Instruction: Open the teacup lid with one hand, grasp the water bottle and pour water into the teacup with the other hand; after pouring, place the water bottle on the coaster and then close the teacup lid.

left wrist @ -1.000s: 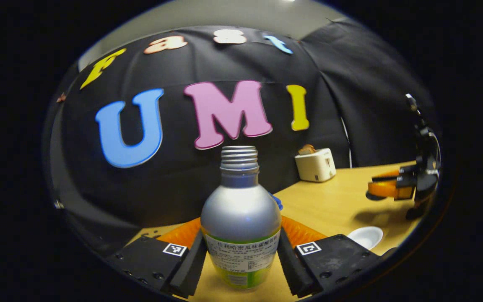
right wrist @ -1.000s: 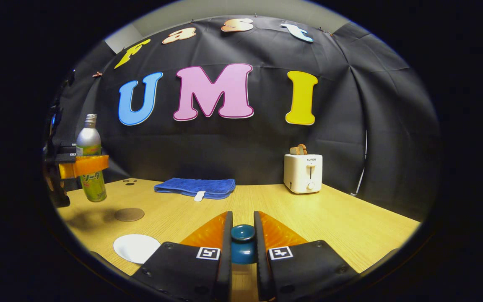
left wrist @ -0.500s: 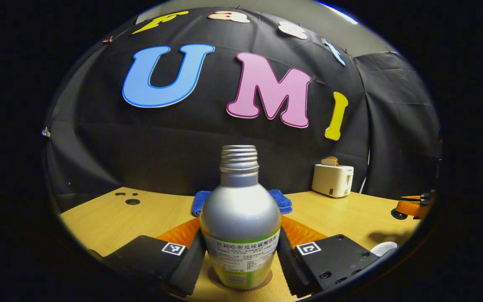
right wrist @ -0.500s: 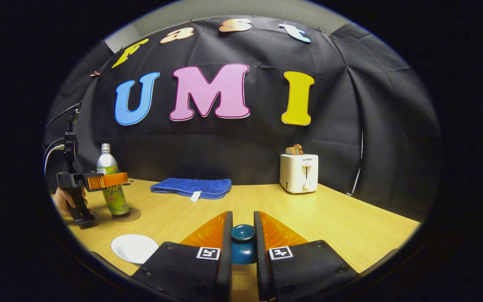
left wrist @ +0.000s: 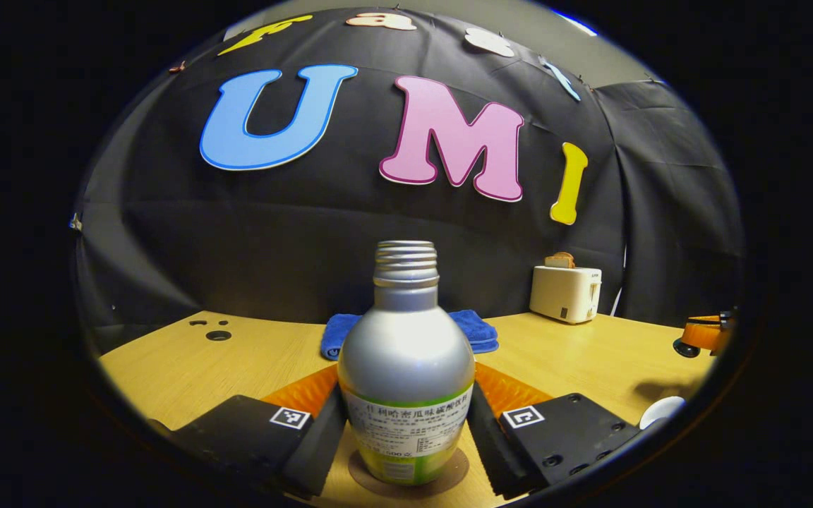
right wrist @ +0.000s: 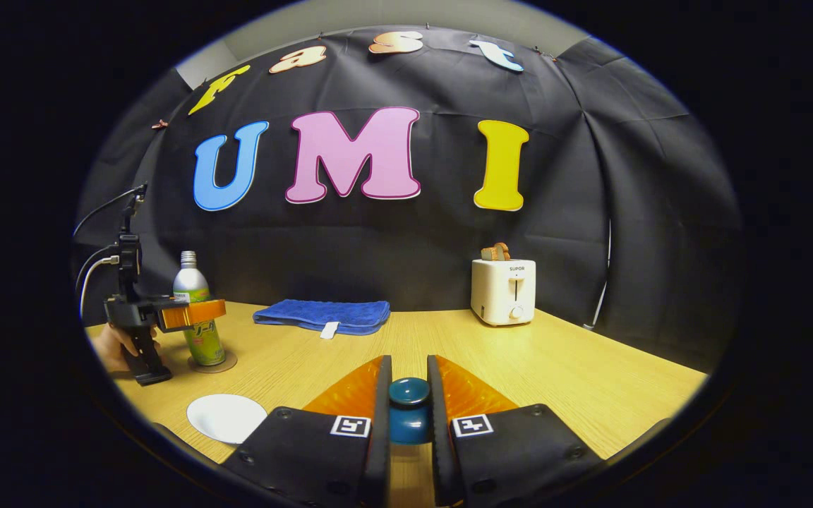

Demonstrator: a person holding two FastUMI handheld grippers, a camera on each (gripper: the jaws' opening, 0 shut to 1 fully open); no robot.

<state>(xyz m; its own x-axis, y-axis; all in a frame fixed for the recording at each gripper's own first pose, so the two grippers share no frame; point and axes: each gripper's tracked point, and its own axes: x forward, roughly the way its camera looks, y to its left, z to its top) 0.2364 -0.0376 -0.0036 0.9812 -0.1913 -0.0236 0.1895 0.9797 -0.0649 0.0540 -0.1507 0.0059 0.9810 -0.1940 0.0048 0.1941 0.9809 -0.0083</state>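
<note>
The silver water bottle (left wrist: 405,353) with a green label and no cap stands upright on the round brown coaster (left wrist: 450,468). My left gripper (left wrist: 406,386) is shut on its body, one finger on each side. In the right gripper view the bottle (right wrist: 191,281) and coaster (right wrist: 225,364) sit at the far left, with the left gripper (right wrist: 198,312) and a hand around them. My right gripper (right wrist: 408,381) is shut on the teal knob of the teacup lid (right wrist: 408,395), held above the table. The white teacup (right wrist: 226,416) sits near the front left, uncovered.
A folded blue towel (right wrist: 323,315) lies at the back of the wooden table (right wrist: 576,374). A white toaster (right wrist: 505,291) with bread stands at the back right. Small holes (left wrist: 217,334) mark the table's far left corner. The black cloth wall closes the back.
The left gripper has brought the bottle down and leftward from the air onto the coaster, where it now stands upright. The right gripper still holds the lid in the same place.
</note>
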